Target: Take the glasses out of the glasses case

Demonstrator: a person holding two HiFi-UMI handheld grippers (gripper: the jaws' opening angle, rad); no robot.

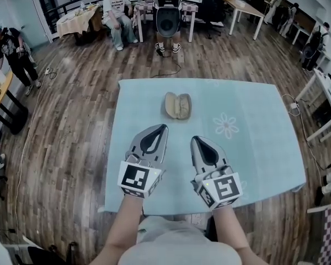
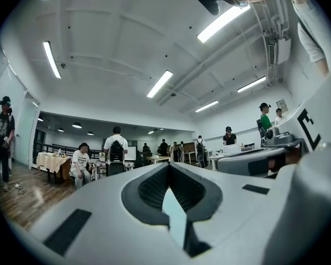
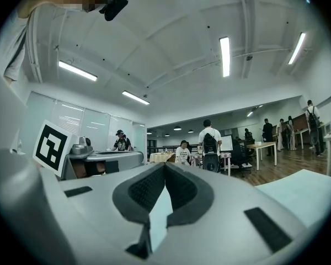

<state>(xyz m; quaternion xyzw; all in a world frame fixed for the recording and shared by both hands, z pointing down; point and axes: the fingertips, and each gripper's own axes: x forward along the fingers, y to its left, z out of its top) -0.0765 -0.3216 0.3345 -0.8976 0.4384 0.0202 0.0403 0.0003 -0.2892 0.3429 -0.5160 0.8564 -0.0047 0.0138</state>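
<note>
A beige glasses case [image 1: 177,105] lies on the light blue tablecloth [image 1: 248,148], a little beyond the table's middle. It looks like two long halves lying side by side; I cannot make out glasses in it. My left gripper [image 1: 164,126] is held over the near half of the cloth, its tip a short way in front of the case, jaws closed together with nothing in them. My right gripper [image 1: 193,138] is beside it, slightly nearer to me, also shut and empty. In the left gripper view the gripper [image 2: 169,165] points level across the room, as does the right one [image 3: 164,165] in its own view.
The table's far edge [image 1: 193,80] faces a person with a black backpack [image 1: 168,15] and a seated person [image 1: 119,16]. A cable [image 1: 168,70] lies on the wooden floor. White tables [image 1: 330,95] stand to the right, and another person [image 1: 14,54] at the left.
</note>
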